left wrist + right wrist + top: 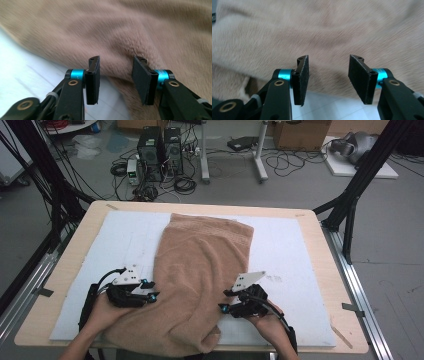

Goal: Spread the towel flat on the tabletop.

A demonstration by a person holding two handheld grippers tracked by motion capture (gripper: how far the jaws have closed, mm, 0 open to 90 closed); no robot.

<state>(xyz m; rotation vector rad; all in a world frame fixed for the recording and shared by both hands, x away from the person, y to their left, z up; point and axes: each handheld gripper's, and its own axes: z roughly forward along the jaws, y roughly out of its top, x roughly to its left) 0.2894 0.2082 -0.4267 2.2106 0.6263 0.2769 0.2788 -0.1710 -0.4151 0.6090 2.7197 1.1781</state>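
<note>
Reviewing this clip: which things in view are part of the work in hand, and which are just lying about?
In the job:
- tan towel, spread on the white mat
- left gripper, jaws open at the towel's left edge
- right gripper, jaws open at its right edge

Lying about:
- computer towers on the floor
- cardboard box
- loose cables

Light wood table (320,250) with rounded corners, and a white mat (280,250) covers most of the top. Behind it the grey floor is a mess: two black computer towers (161,152) at far left-centre with cables (185,184) coiled around them, white desk legs (259,155) past those, cardboard boxes (300,134) far right. Black frame struts (357,190) lean in on both sides.
</note>
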